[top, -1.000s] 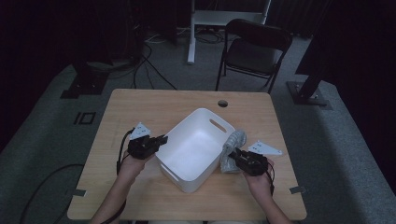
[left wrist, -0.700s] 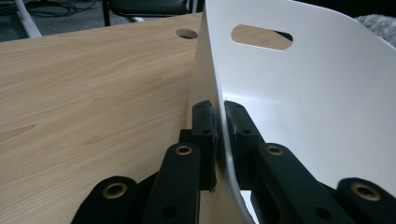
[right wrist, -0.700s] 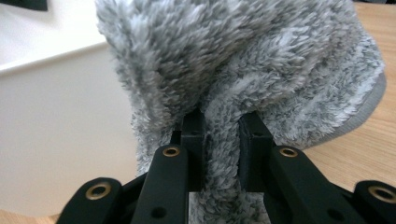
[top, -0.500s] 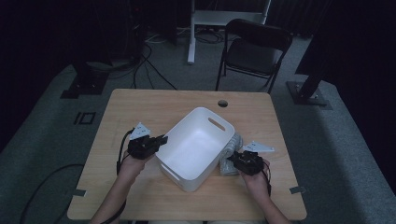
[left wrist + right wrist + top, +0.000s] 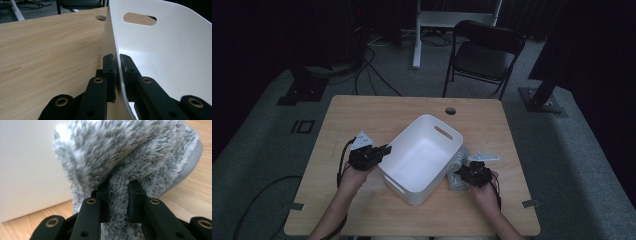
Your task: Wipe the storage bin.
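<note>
Left tongs (image 5: 116, 72) are clamped shut on the side wall of the white bin (image 5: 422, 160), which sits at frame centre on the desk (image 5: 377, 112); right tongs (image 5: 117, 195) are closed on a fold of the grey fluffy slipper (image 5: 140, 152), lying at lower right just beside the bin's outer wall. Judged step: placing the slipper in the bin. Recommended practice: hold the wall firmly to steady the bin, raise the slipper fully above the rim before crossing, and release only once inside.

White bin (image 5: 422, 160) blocks tabletop (image 5: 377, 115) centre, lying between both hands. Fuzzy grey slipper (image 5: 458, 172) fills gap at bin's 4 o'clock side. Open room from 10 to 2 o'clock; cable hole (image 5: 450, 110) at 1 o'clock.
</note>
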